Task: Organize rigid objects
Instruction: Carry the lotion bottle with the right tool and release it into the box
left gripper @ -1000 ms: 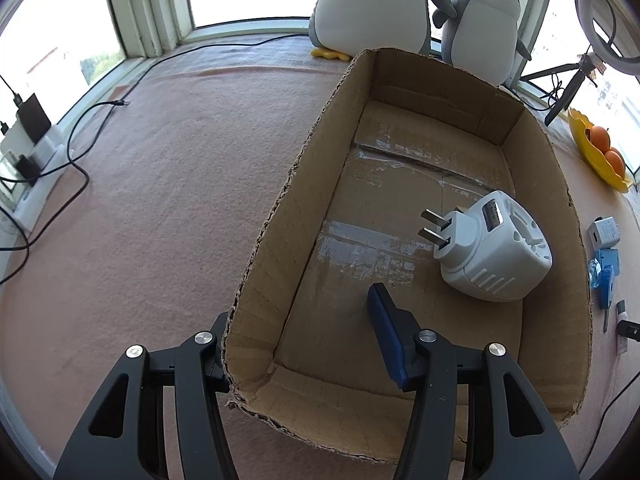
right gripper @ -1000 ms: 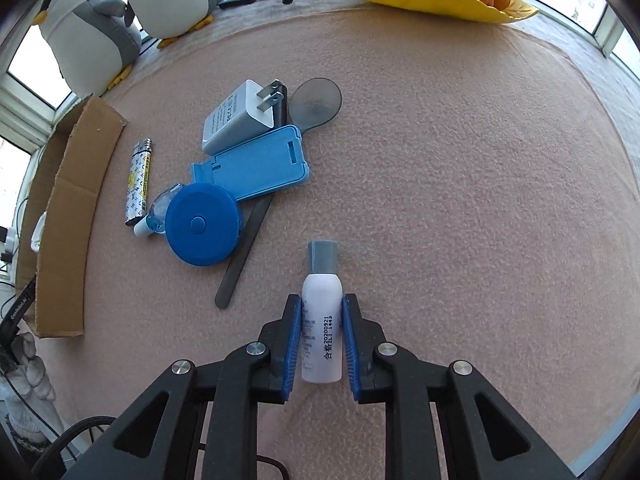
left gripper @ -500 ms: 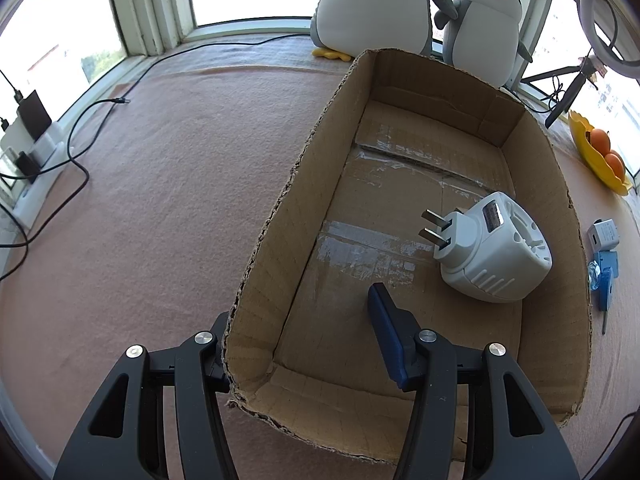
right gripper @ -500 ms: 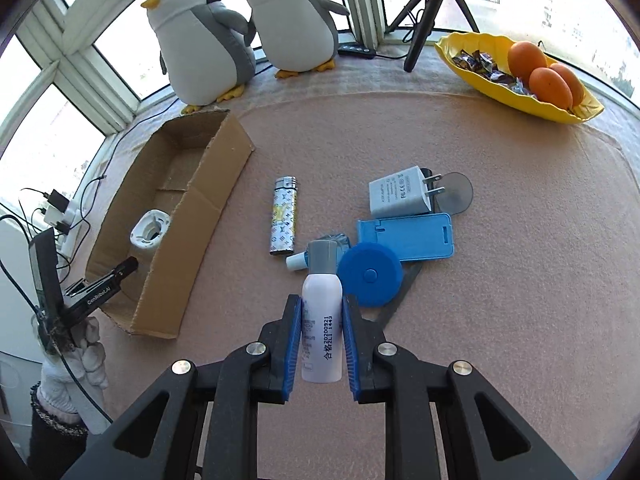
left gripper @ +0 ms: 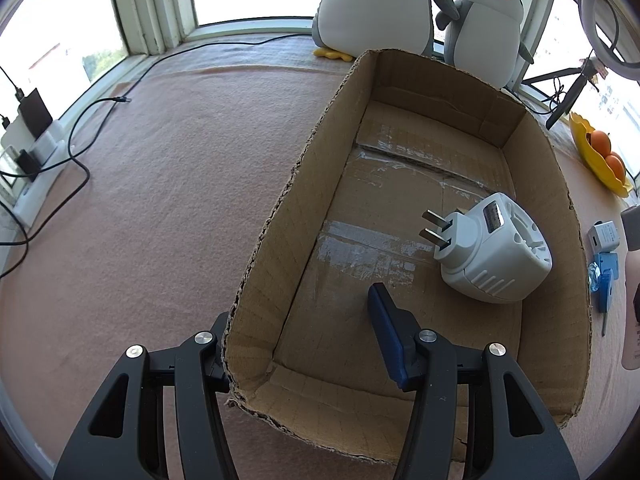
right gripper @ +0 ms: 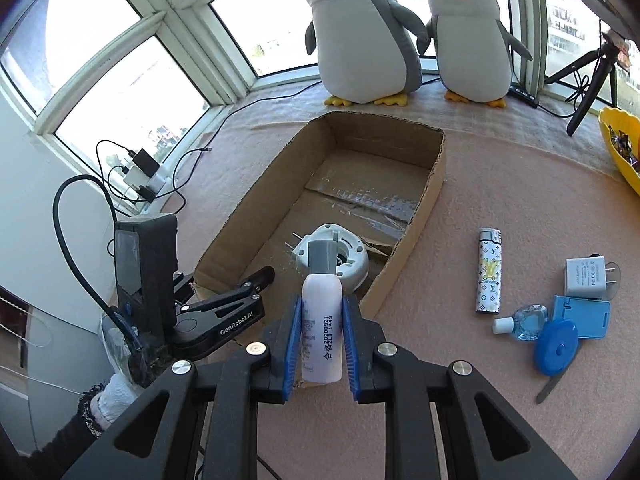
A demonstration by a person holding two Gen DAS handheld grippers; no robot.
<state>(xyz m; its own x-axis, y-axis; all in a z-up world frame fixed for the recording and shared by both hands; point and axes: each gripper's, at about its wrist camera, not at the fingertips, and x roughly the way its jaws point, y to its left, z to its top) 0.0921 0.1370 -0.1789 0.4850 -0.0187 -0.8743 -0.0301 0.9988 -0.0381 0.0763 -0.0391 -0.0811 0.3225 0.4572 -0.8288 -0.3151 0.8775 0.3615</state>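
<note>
My right gripper [right gripper: 322, 340] is shut on a white bottle with a grey cap [right gripper: 322, 320] and holds it upright above the near end of the open cardboard box [right gripper: 420, 216]. A white travel adapter [left gripper: 492, 256] lies in the box, and in the right wrist view the bottle's cap partly hides the adapter [right gripper: 356, 268]. My left gripper [left gripper: 298, 312] clamps the box's near left corner, one finger outside the wall and the blue-padded finger [left gripper: 386, 320] inside. A gloved hand holds that left gripper [right gripper: 228, 280] in the right wrist view.
Right of the box on the pink cloth lie a lighter [right gripper: 489, 276], a white charger [right gripper: 586, 278], a blue card holder [right gripper: 582, 316], a round blue tape measure [right gripper: 556, 346] and a small clear bottle [right gripper: 524, 322]. Two plush penguins [right gripper: 360, 28] stand behind the box. A yellow fruit bowl [left gripper: 600, 160] sits far right, cables [left gripper: 80, 152] left.
My right gripper has swung left and risen with the bottle, from over the loose items to the box's near end. The left gripper and the box have stayed put.
</note>
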